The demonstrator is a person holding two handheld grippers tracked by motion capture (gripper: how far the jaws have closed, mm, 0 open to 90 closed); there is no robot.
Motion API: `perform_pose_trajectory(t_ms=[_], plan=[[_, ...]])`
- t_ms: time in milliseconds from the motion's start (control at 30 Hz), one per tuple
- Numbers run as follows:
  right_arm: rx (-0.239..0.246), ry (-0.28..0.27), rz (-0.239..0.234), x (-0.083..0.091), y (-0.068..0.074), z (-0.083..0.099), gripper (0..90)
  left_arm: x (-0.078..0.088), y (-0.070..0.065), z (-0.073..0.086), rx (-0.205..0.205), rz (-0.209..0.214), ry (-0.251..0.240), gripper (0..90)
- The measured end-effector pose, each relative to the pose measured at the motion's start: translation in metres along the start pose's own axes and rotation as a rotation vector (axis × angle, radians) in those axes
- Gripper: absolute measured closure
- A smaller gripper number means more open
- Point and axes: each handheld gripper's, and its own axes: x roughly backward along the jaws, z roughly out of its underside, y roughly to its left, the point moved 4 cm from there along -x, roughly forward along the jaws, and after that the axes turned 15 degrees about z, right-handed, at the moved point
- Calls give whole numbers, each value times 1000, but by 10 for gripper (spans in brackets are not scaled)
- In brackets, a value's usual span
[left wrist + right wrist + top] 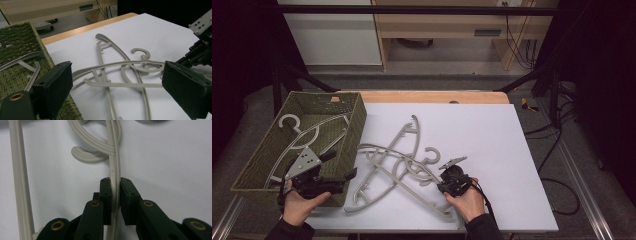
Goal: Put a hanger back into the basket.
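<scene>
High view first: the pile of grey hangers [404,162] lies tangled at centre frame on the white sheet [492,145] that covers the worktop, with a strip of bare wood [432,96] showing along the sheet's far edge. Lower right of centre, the right claw [447,186] sits on the near end of the pile, a hand [469,202] behind it and its cable trailing back to the sleeve. At lower left, the left claw [343,181] hovers over the near corner of the green woven basket [259,160], which holds one white hanger [304,137]. Beyond the worktop, pale cabinets [332,35] and loose cables [522,45] line the floor at the top of the frame; dark frame struts cross the upper corners.

Left gripper view: the left claw stands released, pads wide apart with nothing between them. The hangers [122,72] spread across the middle, the basket [17,50] fills the left side, and the right claw's body pokes in at the right edge.

Right gripper view: the right claw [115,195] is clenched on one thin hanger bar [115,157], both pads pressing its sides. A curved hook [92,147] crosses that bar just above, and another bar [21,177] runs down the left.
</scene>
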Motion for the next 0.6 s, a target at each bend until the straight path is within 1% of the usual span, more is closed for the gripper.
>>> perform_pose_trajectory(t_ms=[33,67,267,300,367,400,433,467,500,533,567,600], plan=[[17,6,2,0,-1,1,805,0,0,0,0,1,1,92],[0,8,-2,1,1,0,808,0,0,0,-1,2,1,92],[1,2,12,2,0,0,819,0,-1,0,-4,4,3,92],[8,-3,20,2,-2,0,820,0,-1,-1,-5,3,3,91],[2,-13,7,5,-5,-1,821,1,-1,-1,-5,2,1,92],[-1,-20,10,7,-8,-1,822,1,-1,-1,-4,2,0,92],[-9,-26,-1,9,-9,-2,822,1,-1,-1,-6,2,0,92],[-15,-26,7,10,-11,-2,822,1,-1,-1,-6,2,0,92],[7,-33,9,12,-15,-2,822,1,-1,-1,-6,3,-1,92],[-10,-40,6,15,-17,-2,823,1,-1,-1,-7,3,0,92],[-17,-46,9,17,-20,-3,824,1,-2,-2,-7,3,0,92],[-5,-52,6,19,-23,-2,824,1,-2,-2,-8,4,0,92]])
